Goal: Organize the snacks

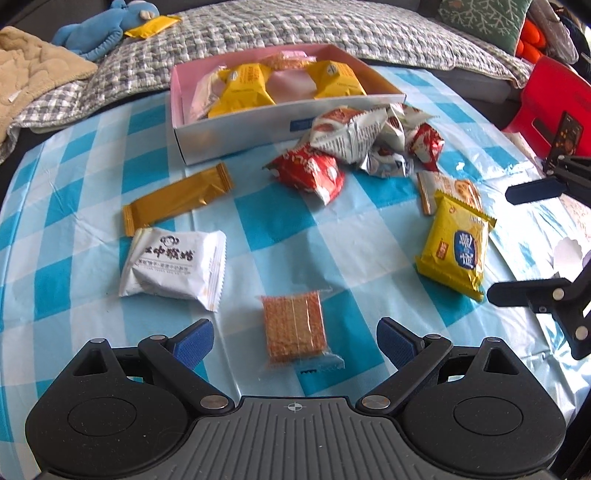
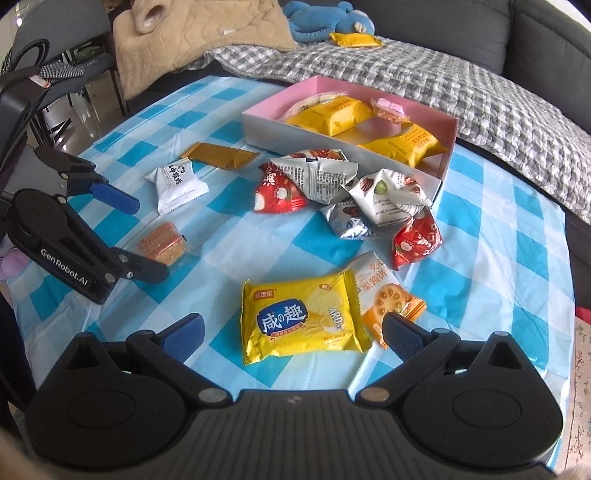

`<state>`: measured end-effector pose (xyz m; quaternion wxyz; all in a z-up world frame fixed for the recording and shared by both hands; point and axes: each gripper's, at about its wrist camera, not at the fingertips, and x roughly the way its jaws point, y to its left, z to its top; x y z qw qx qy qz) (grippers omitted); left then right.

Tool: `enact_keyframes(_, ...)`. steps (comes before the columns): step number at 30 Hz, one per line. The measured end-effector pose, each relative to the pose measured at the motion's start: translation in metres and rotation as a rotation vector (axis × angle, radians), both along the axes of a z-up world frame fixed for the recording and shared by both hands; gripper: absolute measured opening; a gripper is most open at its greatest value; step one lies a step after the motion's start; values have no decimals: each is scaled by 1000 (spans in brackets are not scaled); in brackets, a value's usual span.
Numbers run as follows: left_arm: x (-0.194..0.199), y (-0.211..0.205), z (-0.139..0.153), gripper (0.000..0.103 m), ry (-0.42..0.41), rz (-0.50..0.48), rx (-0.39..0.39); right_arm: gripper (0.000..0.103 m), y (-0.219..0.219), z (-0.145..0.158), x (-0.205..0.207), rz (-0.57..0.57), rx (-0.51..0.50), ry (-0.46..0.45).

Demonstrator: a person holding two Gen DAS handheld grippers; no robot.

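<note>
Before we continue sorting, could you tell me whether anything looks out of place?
Yes: one yellow snack packet lies off the table on the grey checked sofa cover, beside the blue plush toy, away from the pink-lined box.

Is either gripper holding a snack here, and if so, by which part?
Nothing is held. The left gripper is open around the clear-wrapped cracker stack, not touching it; the right gripper is open around the yellow biscuit packet.

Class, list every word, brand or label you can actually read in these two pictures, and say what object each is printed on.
"GenRobot.AI": side of the black left gripper.
"咸の趣" and "ARO": large yellow crisp packet.
"果酱饼": white-and-orange biscuit packet.
White square packet: bold Chinese characters, too distorted to read reliably.
Silver nut packets: small print, unreadable.
</note>
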<state>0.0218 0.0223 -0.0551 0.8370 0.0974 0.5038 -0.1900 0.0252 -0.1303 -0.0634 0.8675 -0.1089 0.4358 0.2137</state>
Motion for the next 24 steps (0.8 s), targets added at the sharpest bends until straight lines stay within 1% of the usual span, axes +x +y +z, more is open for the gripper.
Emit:
enact_keyframes(5,-3,-7,-5,96,11,-25,20,103,-4,-5,6,-3,27,20)
enact_keyframes(9,-2,-11,-8,94,25,-36,22,103,-3,-12,11,0,15,24)
enact_keyframes(11,-1,-13,-9,93,35,-40,23,103,-2,-16,14,-3,12,40)
enact_keyframes(15,0,-15,-10,88,37,-45,24,103,5,-23,20,9,10,73)
enact_keyframes(18,2,-17,-11,85,40,-43,20,103,12,-26,19,28,-22,67)
enact_keyframes(22,3,-17,-10,76,46,-46,1,103,17,-30,20,47,-50,82)
enact_keyframes(24,3,-18,-9,73,42,-48,3,103,20,-35,21,49,-72,94)
